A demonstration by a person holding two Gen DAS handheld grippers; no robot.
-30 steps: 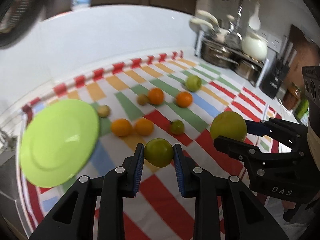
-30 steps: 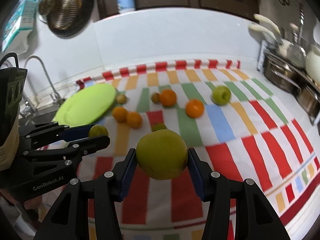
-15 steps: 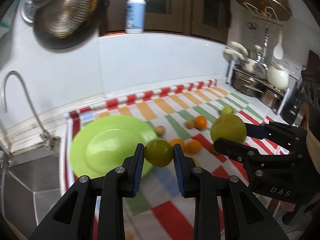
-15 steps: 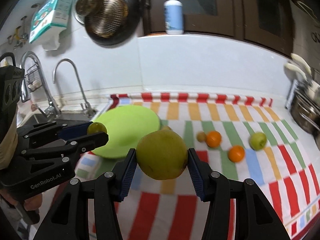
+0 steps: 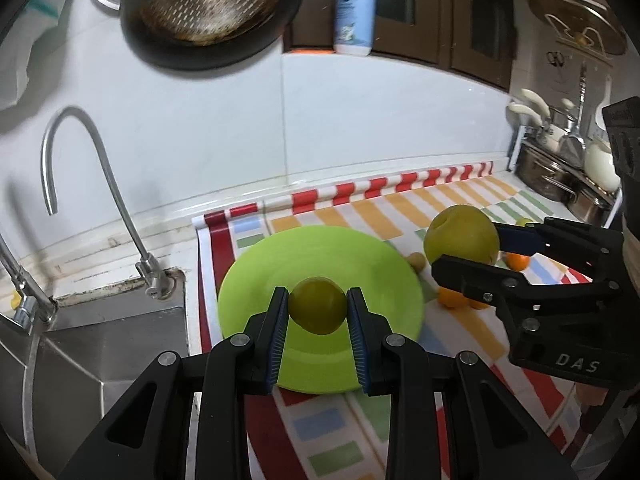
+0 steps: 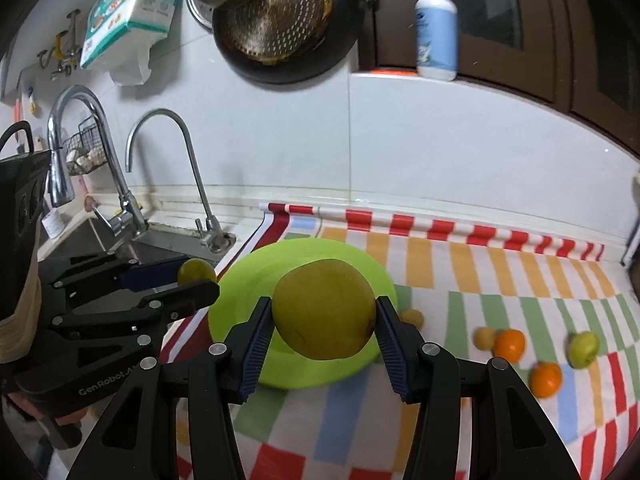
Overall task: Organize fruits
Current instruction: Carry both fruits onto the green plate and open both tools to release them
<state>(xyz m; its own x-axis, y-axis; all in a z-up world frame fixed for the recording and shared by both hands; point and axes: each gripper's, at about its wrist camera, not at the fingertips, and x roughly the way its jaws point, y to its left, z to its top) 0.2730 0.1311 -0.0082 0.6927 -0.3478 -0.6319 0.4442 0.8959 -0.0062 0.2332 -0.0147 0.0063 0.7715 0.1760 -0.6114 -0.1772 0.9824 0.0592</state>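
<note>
A small green fruit (image 5: 318, 311) is clamped in the left gripper (image 5: 318, 322) above the green plate (image 5: 256, 280). A larger yellow-green fruit (image 6: 324, 314) is clamped in the right gripper (image 6: 324, 344), also over the plate, on the striped cloth (image 6: 520, 272).

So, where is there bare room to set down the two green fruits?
The lime-green plate is bare across its whole face, between the sink and the scattered fruit. The striped cloth is also free along the back wall. It is crowded right of the plate, around the oranges and the small green apple.
</note>
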